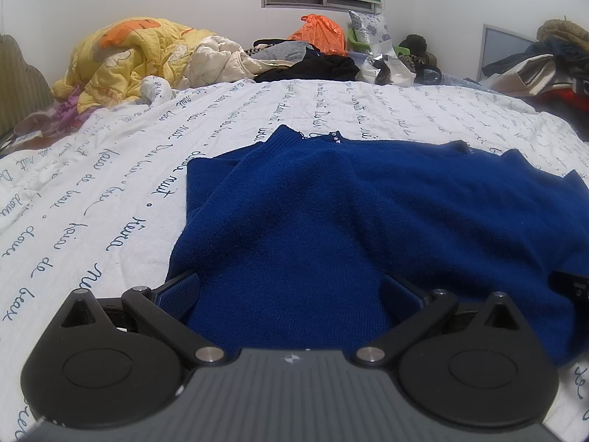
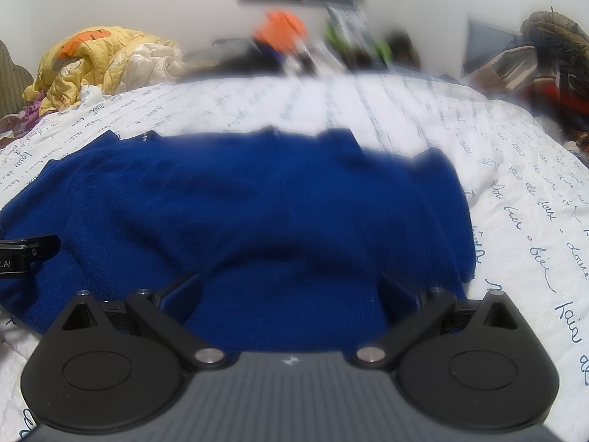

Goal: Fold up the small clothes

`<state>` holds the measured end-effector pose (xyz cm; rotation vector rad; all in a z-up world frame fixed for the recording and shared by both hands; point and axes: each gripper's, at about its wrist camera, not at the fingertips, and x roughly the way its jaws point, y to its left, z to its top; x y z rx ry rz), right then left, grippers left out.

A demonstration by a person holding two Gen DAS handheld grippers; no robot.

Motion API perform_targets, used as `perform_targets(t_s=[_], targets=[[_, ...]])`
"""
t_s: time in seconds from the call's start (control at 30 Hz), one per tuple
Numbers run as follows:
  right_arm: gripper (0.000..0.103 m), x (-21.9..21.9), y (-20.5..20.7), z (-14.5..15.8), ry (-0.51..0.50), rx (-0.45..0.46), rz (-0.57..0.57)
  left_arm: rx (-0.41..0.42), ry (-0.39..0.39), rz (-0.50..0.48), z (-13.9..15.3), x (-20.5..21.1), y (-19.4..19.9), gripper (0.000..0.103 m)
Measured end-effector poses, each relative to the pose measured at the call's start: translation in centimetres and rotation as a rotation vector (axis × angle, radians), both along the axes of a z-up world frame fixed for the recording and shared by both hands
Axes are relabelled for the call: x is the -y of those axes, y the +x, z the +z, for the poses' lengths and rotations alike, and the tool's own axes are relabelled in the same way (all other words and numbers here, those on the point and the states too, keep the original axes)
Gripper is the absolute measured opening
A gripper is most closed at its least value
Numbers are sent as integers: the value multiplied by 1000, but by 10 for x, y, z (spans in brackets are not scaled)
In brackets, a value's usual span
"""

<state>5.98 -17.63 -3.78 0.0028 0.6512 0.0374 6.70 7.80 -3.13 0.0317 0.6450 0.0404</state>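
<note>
Both the left gripper (image 1: 289, 291) and right gripper (image 2: 289, 291) gape wide over the blue sweater (image 1: 368, 213) hem, gripping nothing; pinch both corners evenly

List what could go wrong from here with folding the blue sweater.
1. Both the left gripper and the right gripper are open over the near hem of the blue knit sweater; closing unevenly could skew the fold.
2. The pads might also pinch the white script-printed bedsheet underneath.

Sweater (image 1: 331, 199) on bedspread (image 1: 92, 184) (quilt (image 1: 125, 55) behind, left).
</note>
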Motion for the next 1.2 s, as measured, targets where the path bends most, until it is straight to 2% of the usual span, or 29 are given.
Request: perform_targets(t_s=[0.4, 0.53, 0.67, 0.77, 0.93, 1.03, 1.2], targets=[[103, 0, 0, 0, 0, 0, 1, 7, 0, -19, 2, -1, -3, 103], [103, 0, -2, 1, 0, 6, 24, 27, -15, -69, 13, -14, -12, 103], [103, -5, -13, 5, 25, 40, 14, 51, -20, -40, 30, -37, -10, 103], [103, -17, -23, 13, 72, 65, 73, 42, -51, -10, 39, -60, 5, 103], [103, -67, -39, 29, -3, 111, 253, -23, -114, -18, 47, -91, 40, 103], [103, -102, -46, 31, -79, 122, 351, -59, -95, 21, 49, -96, 53, 103], [103, -134, -53, 29, -141, 135, 415, -63, -37, 39, 50, -88, 54, 103]])
